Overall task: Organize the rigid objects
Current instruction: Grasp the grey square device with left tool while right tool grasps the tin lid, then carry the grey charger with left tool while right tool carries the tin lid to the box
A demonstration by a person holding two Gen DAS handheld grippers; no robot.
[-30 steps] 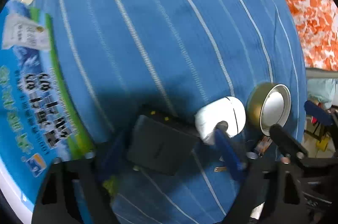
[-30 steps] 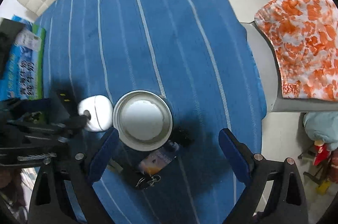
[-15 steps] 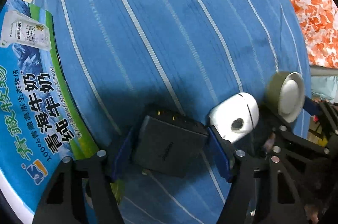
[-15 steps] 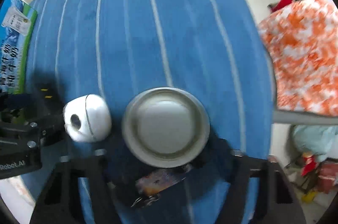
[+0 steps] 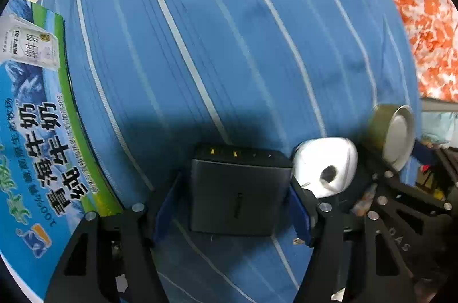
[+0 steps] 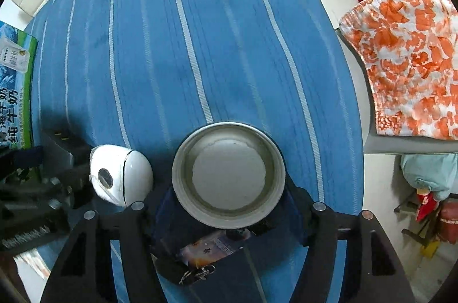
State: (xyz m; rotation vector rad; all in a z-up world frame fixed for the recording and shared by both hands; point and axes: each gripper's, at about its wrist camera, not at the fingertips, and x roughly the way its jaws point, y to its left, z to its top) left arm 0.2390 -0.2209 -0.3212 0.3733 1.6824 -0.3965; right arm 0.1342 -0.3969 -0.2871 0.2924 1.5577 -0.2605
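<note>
With my left gripper [image 5: 233, 205] straddling the black box [image 5: 239, 195] and my right gripper [image 6: 227, 205] straddling the metal bowl [image 6: 229, 174], both on the blue-striped tabletop [image 6: 200, 45], jaws wide, I judge squeezing comes next.

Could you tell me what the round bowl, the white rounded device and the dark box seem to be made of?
Bowl: likely stainless steel, brushed grey with a bright thin rim. White rounded device: apparently glossy plastic, with sharp highlights and a dark seam. Dark box: probably matte plastic or coated metal; flat grey faces, little glare.
</note>
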